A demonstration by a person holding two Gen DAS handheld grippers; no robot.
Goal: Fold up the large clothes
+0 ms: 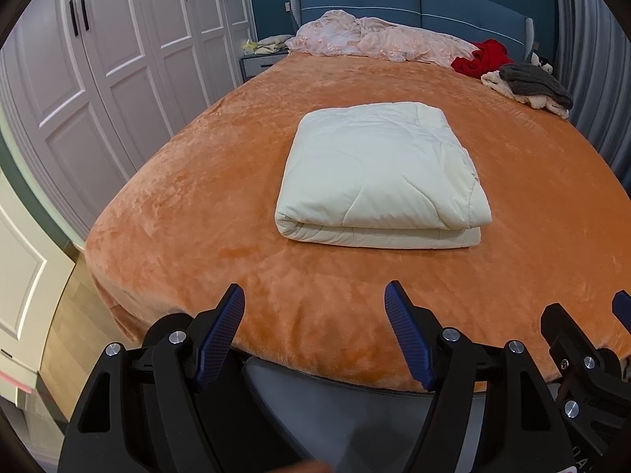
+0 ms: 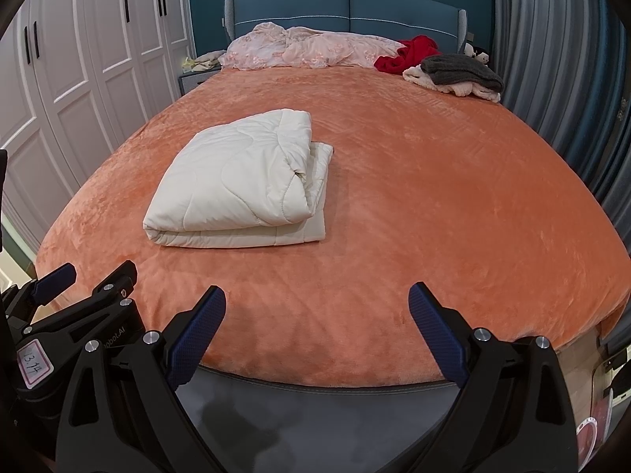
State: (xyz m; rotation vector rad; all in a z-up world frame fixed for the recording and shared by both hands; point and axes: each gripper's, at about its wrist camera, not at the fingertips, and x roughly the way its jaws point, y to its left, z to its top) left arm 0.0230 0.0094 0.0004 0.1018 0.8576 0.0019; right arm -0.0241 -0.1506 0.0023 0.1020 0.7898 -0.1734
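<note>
A cream quilted blanket (image 1: pixel 378 175) lies folded into a thick rectangle on the orange bed cover (image 1: pixel 197 205). It also shows in the right wrist view (image 2: pixel 240 181), left of centre on the bed cover (image 2: pixel 434 205). My left gripper (image 1: pixel 315 295) is open and empty, held over the foot edge of the bed, well short of the blanket. My right gripper (image 2: pixel 317 295) is open and empty, also at the foot edge, with the blanket ahead to its left. The two grippers are side by side; the left one shows at the right wrist view's left edge (image 2: pixel 79 280).
A pink floral duvet (image 1: pixel 374 39) lies crumpled at the blue headboard (image 1: pixel 394 4). A red garment (image 1: pixel 481 57) and a grey and cream pile (image 1: pixel 532 84) sit at the far right corner. White wardrobe doors (image 1: pixel 98 59) line the left; curtains (image 2: pixel 572 79) hang at the right.
</note>
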